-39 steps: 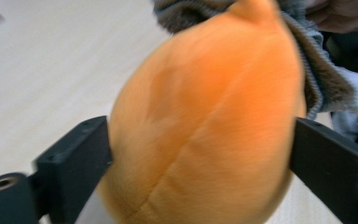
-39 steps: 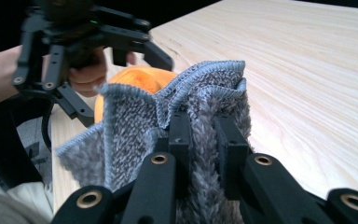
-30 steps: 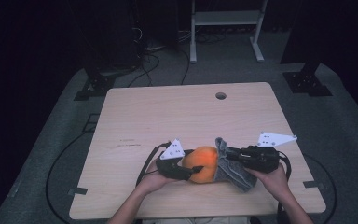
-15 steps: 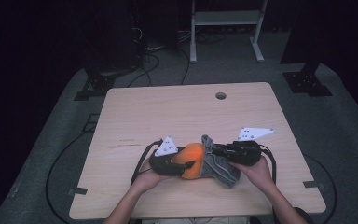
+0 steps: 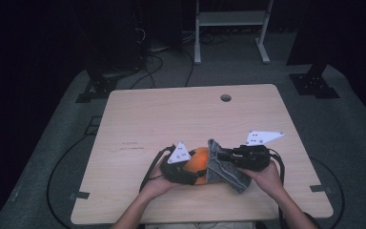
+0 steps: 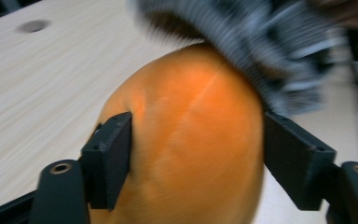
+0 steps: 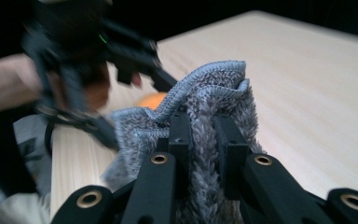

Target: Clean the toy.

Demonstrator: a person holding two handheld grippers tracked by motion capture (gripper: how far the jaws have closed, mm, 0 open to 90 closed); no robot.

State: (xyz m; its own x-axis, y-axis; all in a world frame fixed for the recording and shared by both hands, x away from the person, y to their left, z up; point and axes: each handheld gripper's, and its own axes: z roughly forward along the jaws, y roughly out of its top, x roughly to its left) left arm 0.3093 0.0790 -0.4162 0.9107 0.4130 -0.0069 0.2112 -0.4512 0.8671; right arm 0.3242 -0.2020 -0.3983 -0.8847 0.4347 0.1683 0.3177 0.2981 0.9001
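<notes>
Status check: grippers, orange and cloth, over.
Left gripper just opening, fingers around the orange. Right gripper shut on grey cloth, against the orange. No obstructions.

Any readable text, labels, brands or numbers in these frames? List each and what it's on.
None readable.
Table: a faint dark mark on the wood, too small to read.
Grey plates on the left claw and the right claw: small dots, no letters.
Orange ball and grey cloth: no print.
</notes>
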